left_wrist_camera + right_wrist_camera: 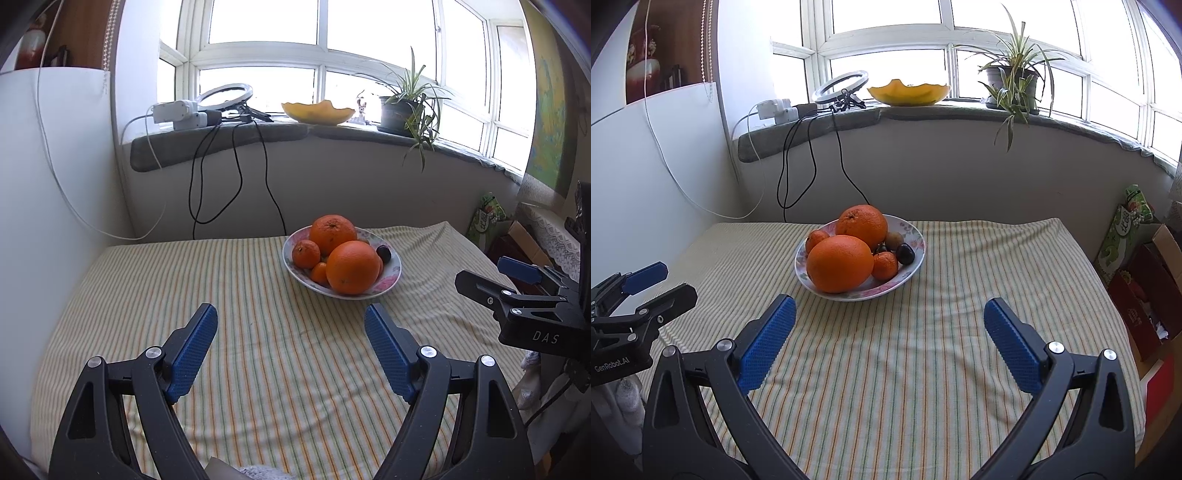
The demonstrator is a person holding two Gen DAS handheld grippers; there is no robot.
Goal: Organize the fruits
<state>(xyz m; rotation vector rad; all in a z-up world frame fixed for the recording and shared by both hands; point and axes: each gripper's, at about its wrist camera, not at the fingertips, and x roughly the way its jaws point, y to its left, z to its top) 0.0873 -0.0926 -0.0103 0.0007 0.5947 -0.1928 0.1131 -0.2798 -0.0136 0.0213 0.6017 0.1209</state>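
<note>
A flowered plate [392, 276] [916, 236] sits on the striped tablecloth [184, 280] [997, 258]. It holds two large oranges [352, 266] [839, 263], with the second orange [332, 229] [861, 224] behind, small mandarins [306, 253] [885, 265], a dark plum [384, 253] [905, 253] and a kiwi [894, 239]. My left gripper [291, 317] is open and empty, short of the plate. My right gripper [890, 310] is open and empty, short of the plate; it also shows at the right edge of the left wrist view [491, 275].
A windowsill behind holds a yellow bowl [317, 110] [908, 94], a potted plant [400, 109] [1012, 83], a ring light [225, 96] and cables. A white panel [55, 184] stands at the left. Boxes and a green pack [1123, 225] sit at the right.
</note>
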